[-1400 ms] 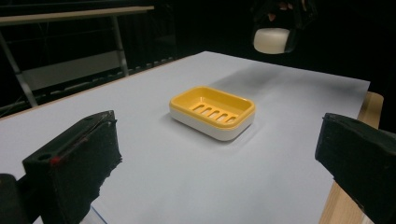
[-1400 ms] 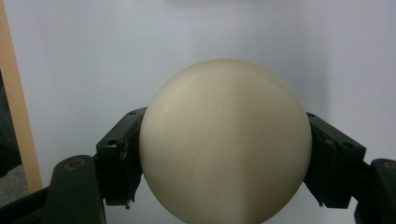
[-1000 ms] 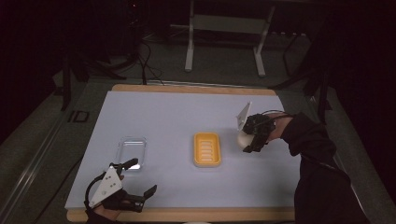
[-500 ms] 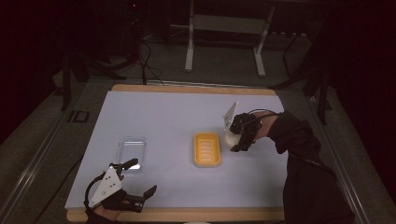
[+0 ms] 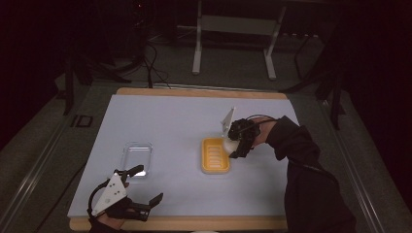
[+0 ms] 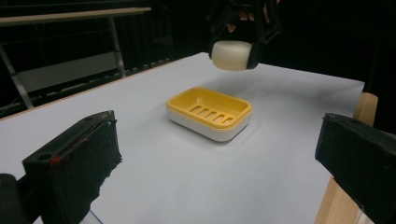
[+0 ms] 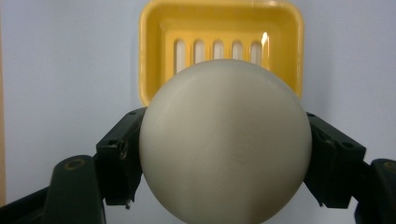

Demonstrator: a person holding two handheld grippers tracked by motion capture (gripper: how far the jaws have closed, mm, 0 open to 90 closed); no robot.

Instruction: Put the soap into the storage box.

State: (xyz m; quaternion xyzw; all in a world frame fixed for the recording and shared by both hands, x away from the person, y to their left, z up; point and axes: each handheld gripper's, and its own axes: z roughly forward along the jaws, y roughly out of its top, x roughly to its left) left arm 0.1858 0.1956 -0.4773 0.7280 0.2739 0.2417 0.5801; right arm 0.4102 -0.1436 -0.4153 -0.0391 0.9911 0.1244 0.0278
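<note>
We count one soap bar point(image 7: 225, 142), pinched by the right gripper point(image 5: 233, 144) fingers above one yellow soap dish point(image 5: 215, 156) mid-bench point(image 5: 160, 121). One clear lid point(image 5: 137, 157) lies left. Left gripper point(image 5: 142, 190) fingers spread, empty, near front edge.

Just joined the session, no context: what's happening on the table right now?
A person is working with a handheld gripper in each hand. The right gripper holds a round cream-white bar of soap in the air, above the right edge of the yellow slotted plastic soap dish, which is empty. The left gripper sits open near the table's front edge, holding nothing, next to a clear plastic lid lying flat on the white table.
</note>
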